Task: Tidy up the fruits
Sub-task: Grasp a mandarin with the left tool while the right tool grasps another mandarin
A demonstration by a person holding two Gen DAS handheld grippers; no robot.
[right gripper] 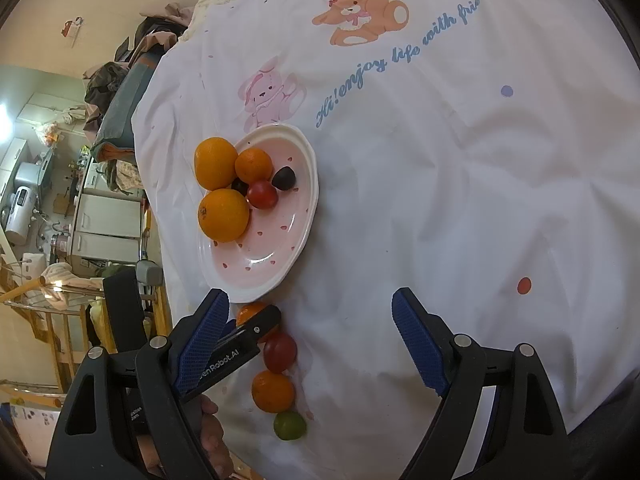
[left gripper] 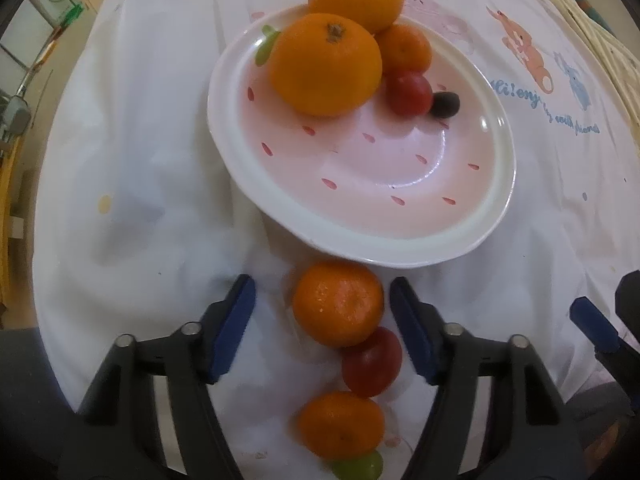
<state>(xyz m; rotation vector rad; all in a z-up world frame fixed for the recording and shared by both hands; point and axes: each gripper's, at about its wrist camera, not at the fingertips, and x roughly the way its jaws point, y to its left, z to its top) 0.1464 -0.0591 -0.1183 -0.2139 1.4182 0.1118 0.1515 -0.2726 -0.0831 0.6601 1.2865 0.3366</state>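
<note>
Nearest the left wrist camera, a green grape (left gripper: 358, 466) lies at 6 o'clock, and from it a line of loose fruit runs up toward the plate: a small mandarin (left gripper: 340, 424), a red tomato (left gripper: 372, 362), then a second mandarin (left gripper: 338, 304) just short of the plate's (left gripper: 248, 152) near rim. The left claw (left gripper: 322, 330) is spread wide, straddling that second mandarin, neither blue pad touching it. The right claw (right gripper: 310, 340) is likewise open and holds nothing, hovering over bare cloth.

By my reading the task is a little over halfway: on the pink plate already sit two big oranges (left gripper: 326, 64), a smaller mandarin (left gripper: 406, 48), a red tomato (left gripper: 410, 94) and a dark grape (left gripper: 444, 105), crowded at its 12 o'clock side, with the near half bare. Four pieces remain outside.

Everything rests on a white printed sheet (left gripper: 140, 160), rumpled, so round fruit could roll. The tomato touches the straddled mandarin at its 5 o'clock and may be nudged. In the right wrist view, the left claw's finger covers part of that mandarin; household clutter stands off at 9 o'clock
</note>
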